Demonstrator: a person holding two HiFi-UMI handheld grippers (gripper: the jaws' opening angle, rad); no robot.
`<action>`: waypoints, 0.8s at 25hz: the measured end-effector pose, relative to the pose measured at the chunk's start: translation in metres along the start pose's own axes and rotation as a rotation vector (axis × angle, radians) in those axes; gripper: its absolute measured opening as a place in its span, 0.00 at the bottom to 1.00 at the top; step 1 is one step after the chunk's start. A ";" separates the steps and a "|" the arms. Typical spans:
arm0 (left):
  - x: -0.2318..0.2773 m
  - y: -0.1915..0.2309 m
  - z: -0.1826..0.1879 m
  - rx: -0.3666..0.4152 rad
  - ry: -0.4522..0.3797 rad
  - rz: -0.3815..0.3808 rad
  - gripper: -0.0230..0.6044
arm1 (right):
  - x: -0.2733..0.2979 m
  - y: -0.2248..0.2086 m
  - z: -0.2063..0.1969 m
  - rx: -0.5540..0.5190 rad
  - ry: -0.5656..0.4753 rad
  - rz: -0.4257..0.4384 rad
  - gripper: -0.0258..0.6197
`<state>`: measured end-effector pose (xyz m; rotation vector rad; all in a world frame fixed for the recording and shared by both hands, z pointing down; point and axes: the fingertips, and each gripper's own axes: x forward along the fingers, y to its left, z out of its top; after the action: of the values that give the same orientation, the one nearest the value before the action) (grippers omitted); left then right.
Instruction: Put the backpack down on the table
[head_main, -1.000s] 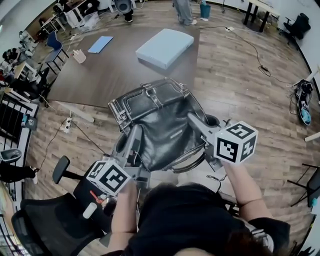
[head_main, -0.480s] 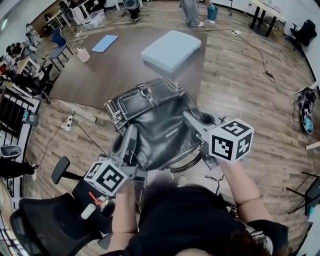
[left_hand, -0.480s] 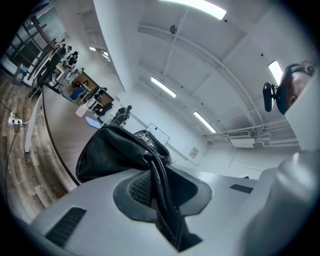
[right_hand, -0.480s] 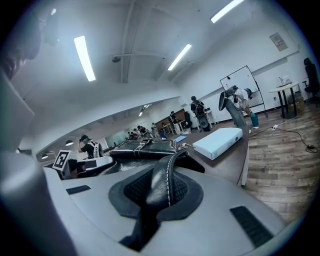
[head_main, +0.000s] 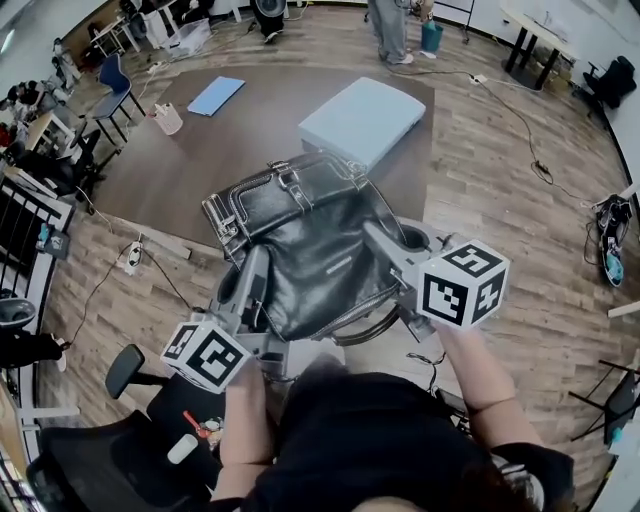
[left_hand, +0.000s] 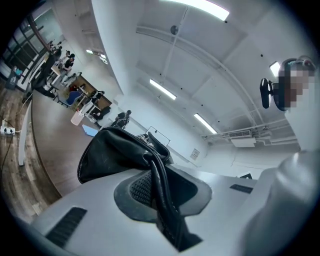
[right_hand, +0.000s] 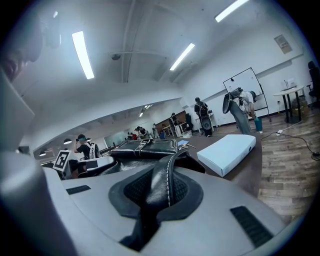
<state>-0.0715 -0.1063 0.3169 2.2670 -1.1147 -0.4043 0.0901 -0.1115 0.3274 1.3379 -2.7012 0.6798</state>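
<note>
A black leather backpack (head_main: 300, 245) hangs in the air between my two grippers, its buckled far end over the near edge of the dark brown table (head_main: 190, 160). My left gripper (head_main: 252, 272) is shut on a black strap (left_hand: 161, 187) at the bag's left side. My right gripper (head_main: 385, 243) is shut on the other strap (right_hand: 166, 182) at the right side. In both gripper views the strap runs between the dark pads and the bag's body (left_hand: 112, 150) (right_hand: 145, 147) lies just beyond them.
A flat light-blue box (head_main: 365, 118) (right_hand: 227, 151) lies on the table just beyond the bag. A blue folder (head_main: 215, 95) and a white cup (head_main: 168, 118) sit further left. A black office chair (head_main: 90, 450) stands at my lower left. Cables cross the wooden floor.
Both grippers have carried the backpack forward toward the table. Its far end now overlaps the table's near edge, closer to the light-blue box. Both grips are unchanged.
</note>
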 end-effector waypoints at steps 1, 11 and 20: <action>0.007 0.009 0.008 0.005 0.000 0.000 0.14 | 0.012 -0.002 0.006 -0.007 -0.003 -0.004 0.10; 0.072 0.092 0.074 0.048 0.015 0.031 0.14 | 0.126 -0.028 0.049 -0.016 -0.001 -0.019 0.10; 0.114 0.171 0.106 0.124 0.025 0.107 0.14 | 0.220 -0.050 0.059 -0.035 0.017 -0.018 0.10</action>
<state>-0.1608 -0.3184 0.3365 2.2990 -1.2730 -0.2700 -0.0002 -0.3262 0.3441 1.3404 -2.6715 0.6363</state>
